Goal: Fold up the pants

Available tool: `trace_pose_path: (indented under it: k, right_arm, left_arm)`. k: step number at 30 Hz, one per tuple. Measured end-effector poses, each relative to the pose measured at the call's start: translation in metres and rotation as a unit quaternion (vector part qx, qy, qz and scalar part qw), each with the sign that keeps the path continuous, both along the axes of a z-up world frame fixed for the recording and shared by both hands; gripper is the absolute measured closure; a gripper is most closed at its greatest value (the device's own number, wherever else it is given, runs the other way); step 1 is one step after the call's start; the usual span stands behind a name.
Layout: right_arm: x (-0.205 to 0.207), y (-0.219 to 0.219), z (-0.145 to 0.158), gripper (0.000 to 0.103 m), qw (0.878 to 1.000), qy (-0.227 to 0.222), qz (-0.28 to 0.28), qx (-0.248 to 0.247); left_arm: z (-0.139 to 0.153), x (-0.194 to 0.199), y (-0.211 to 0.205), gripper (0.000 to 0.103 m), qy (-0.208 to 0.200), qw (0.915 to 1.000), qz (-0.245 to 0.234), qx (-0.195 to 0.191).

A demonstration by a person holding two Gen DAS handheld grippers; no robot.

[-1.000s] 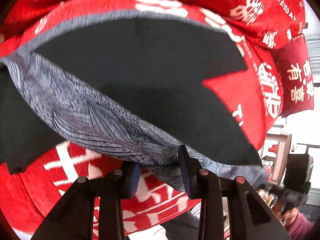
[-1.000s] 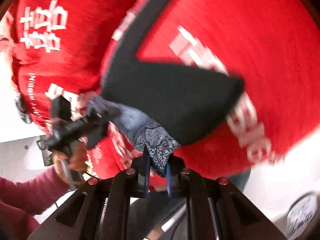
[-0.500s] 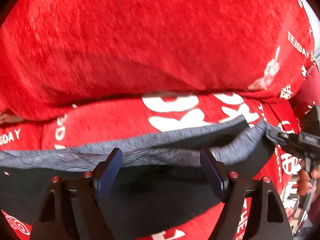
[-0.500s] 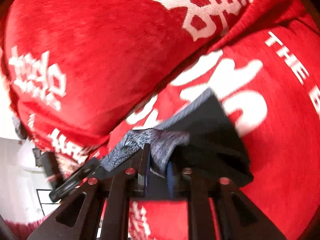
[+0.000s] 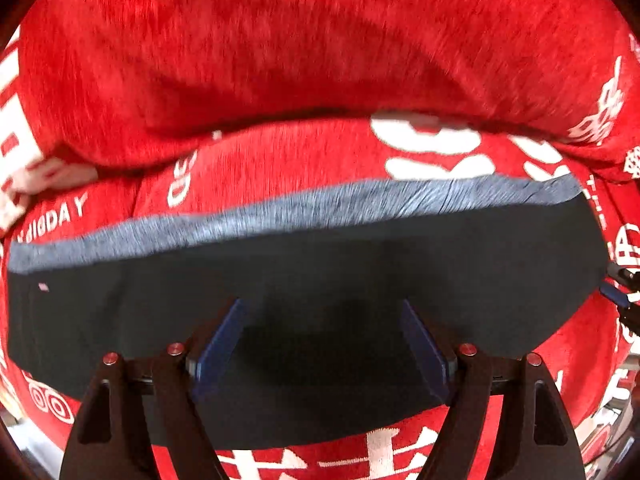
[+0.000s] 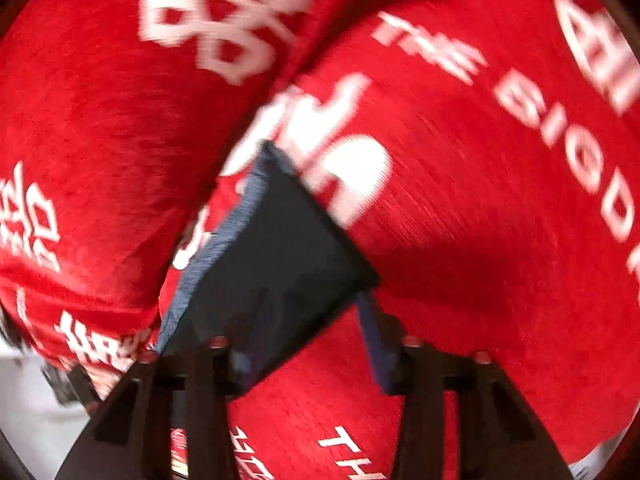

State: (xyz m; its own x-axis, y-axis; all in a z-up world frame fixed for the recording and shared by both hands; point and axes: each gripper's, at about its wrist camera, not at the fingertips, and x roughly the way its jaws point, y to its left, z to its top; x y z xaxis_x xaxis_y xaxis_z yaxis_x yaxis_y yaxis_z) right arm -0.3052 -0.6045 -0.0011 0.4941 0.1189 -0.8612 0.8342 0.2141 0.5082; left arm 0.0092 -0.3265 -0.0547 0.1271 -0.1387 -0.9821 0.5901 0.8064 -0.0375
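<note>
Ideally both let go cleanly: the left hand-held gripper (image 5: pixel 322 344) stood wide, empty, over the dark folded pants with grey waistband (image 5: pixel 304 276); the right hand-held gripper (image 6: pixel 304 344) was opening, apparently clear of the cloth.

Pillow (image 5: pixel 280 60) close behind pants (image 5: pixel 320 272)

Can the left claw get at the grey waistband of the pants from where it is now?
Probably yes. The left claw is open above the dark pants, which lie flat on the red blanket. The grey waistband lies uncovered just beyond its fingertips, and nothing lies between them.
</note>
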Motion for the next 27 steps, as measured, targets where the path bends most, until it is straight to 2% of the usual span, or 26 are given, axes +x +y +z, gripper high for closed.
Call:
trace_pose_path:
  k: [1, 2, 4, 6, 8, 10, 11, 13, 15, 17, 19, 22, 24, 25, 27]
  right_arm:
    - [0.0, -0.001, -0.009, 0.079, 1.0, -0.009, -0.008, 0.008]
    - [0.002, -0.001, -0.015, 0.092, 1.0, -0.011, -0.012, 0.012]
    - [0.006, -0.001, -0.017, 0.094, 1.0, -0.016, -0.022, 0.011]
    - [0.005, 0.005, -0.007, 0.094, 1.0, -0.011, -0.006, -0.012]
    - [0.006, 0.009, -0.012, 0.093, 0.999, 0.03, 0.017, -0.018]
    - [0.004, 0.009, -0.015, 0.084, 0.999, 0.042, 0.023, -0.016]
    - [0.003, 0.008, -0.009, 0.077, 0.998, 0.047, 0.023, -0.025]
    - [0.002, 0.008, 0.014, 0.077, 0.996, 0.063, 0.028, -0.065]
    - [0.007, 0.014, 0.039, 0.076, 0.991, 0.057, 0.044, -0.117]
    - [0.031, 0.023, 0.053, 0.076, 0.984, 0.041, 0.092, -0.146]
    - [0.07, 0.033, 0.046, 0.076, 0.976, 0.045, 0.153, -0.151]
    - [0.12, 0.04, 0.019, 0.076, 0.962, 0.056, 0.211, -0.162]
    - [0.14, 0.041, -0.003, 0.078, 0.957, 0.081, 0.227, -0.162]
    - [0.146, 0.038, -0.016, 0.079, 0.957, 0.093, 0.224, -0.162]
    - [0.146, 0.033, -0.017, 0.079, 0.957, 0.083, 0.206, -0.189]
  left_arm:
    - [-0.005, -0.002, 0.0, 0.023, 0.001, 1.0, 0.001, 0.004]
    - [-0.009, -0.003, 0.0, 0.023, -0.001, 0.9999, 0.002, 0.011]
    - [-0.017, -0.007, 0.001, 0.023, -0.005, 0.9996, -0.001, 0.028]
    - [-0.021, -0.008, 0.003, 0.023, -0.006, 0.9993, -0.003, 0.038]
    - [-0.033, -0.008, 0.008, 0.022, -0.002, 0.9983, -0.004, 0.058]
    - [-0.033, -0.004, 0.013, 0.02, 0.004, 0.9983, 0.011, 0.058]
    - [-0.028, -0.001, 0.014, 0.02, 0.002, 0.9978, 0.015, 0.065]
    - [-0.014, 0.0, 0.015, 0.02, -0.009, 0.9986, 0.011, 0.051]
    - [-0.002, 0.002, 0.013, 0.02, -0.022, 0.9992, 0.003, 0.034]
    - [0.001, 0.007, 0.004, 0.02, -0.033, 0.9991, -0.001, 0.025]
    - [-0.006, 0.017, -0.009, 0.02, -0.038, 0.9987, 0.01, 0.032]
    - [-0.023, 0.03, -0.02, 0.02, -0.052, 0.9963, 0.048, 0.049]
    - [-0.038, 0.046, -0.024, 0.019, -0.048, 0.9942, 0.076, 0.059]
    - [-0.042, 0.052, -0.022, 0.01, -0.046, 0.9937, 0.087, 0.053]
    - [-0.042, 0.065, -0.014, 0.006, -0.061, 0.9913, 0.105, 0.052]
